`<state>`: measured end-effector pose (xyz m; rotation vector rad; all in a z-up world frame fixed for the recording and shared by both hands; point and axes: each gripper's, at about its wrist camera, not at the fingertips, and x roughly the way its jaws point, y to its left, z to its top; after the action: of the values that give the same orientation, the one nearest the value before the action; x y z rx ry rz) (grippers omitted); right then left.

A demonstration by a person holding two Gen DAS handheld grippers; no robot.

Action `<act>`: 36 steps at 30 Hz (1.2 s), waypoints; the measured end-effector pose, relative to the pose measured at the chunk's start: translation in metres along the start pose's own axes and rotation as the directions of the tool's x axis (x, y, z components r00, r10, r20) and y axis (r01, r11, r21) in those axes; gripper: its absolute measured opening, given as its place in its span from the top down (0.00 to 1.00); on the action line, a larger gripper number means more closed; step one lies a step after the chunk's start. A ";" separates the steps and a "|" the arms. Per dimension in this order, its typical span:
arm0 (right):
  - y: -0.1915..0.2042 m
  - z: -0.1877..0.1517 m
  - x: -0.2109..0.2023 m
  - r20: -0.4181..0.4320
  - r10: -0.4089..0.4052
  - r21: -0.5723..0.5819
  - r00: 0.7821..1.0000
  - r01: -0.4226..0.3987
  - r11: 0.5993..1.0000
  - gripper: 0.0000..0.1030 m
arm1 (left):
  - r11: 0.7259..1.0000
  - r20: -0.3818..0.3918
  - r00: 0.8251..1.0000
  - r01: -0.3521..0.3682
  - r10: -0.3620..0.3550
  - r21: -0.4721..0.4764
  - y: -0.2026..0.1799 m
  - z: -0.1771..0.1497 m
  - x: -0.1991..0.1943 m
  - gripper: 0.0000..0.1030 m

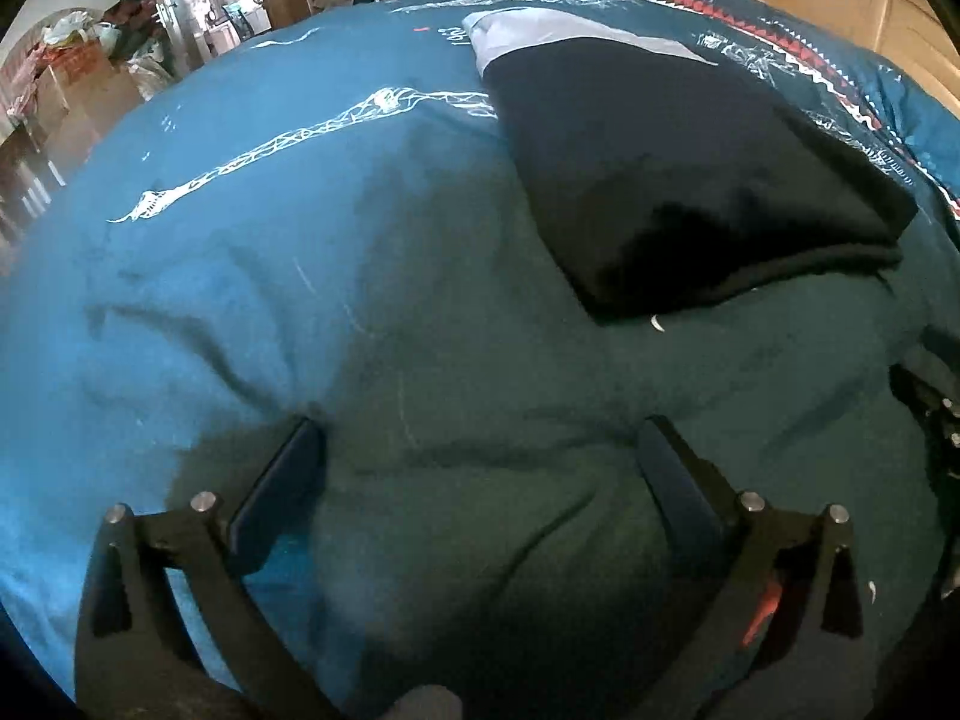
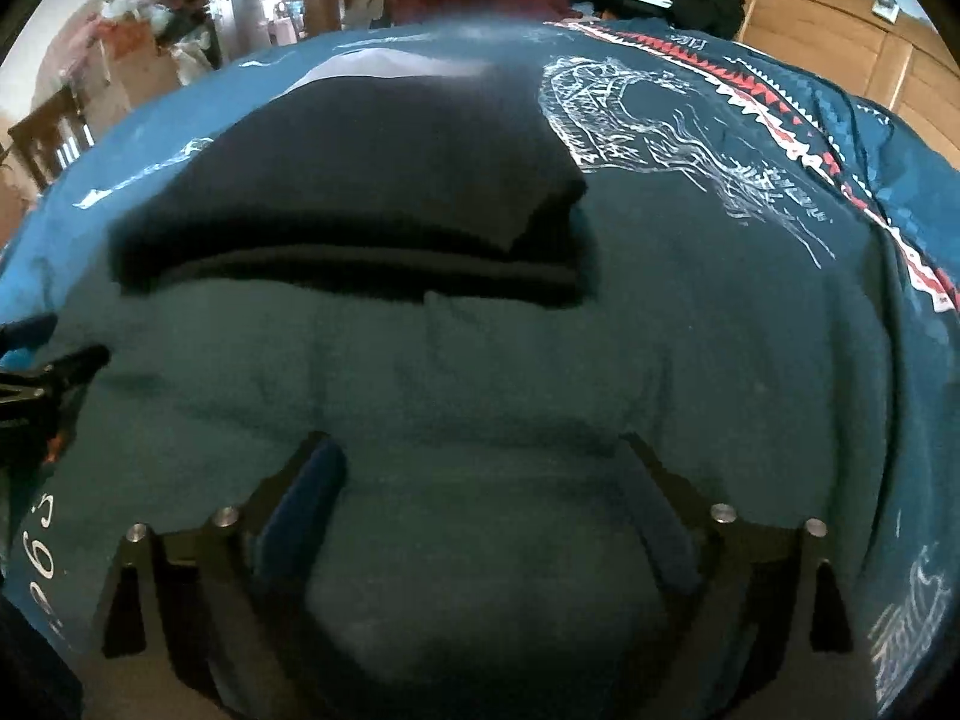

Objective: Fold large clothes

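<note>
Garment [image 1: 690,174], dark with a pale grey band, lies folded flat on the teal bedspread [image 1: 240,276]. Nearer than it, left gripper [image 1: 480,468] and right gripper [image 2: 480,480] gape wide, empty, over the spread.

Both wrist views low and close over the teal bedspread [image 1: 372,312], facing forward, sharing the folded dark garment [image 2: 372,180]

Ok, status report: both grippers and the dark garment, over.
Left gripper open, empty. Right gripper open, empty. Dark garment lies folded on teal bedspread, untouched. Nothing in the way.
</note>
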<state>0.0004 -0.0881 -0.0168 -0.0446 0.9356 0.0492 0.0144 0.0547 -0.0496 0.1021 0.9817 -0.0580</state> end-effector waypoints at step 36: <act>-0.037 0.005 -0.001 -0.034 -0.009 0.018 0.999 0.010 1.000 0.00 | 1.000 0.054 0.998 -0.029 0.029 -0.004 -0.007 -0.006 0.003 0.00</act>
<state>0.0058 -0.1249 -0.0127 -0.0330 0.9695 0.0309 0.0105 0.0479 -0.0555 0.1114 0.9259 -0.0324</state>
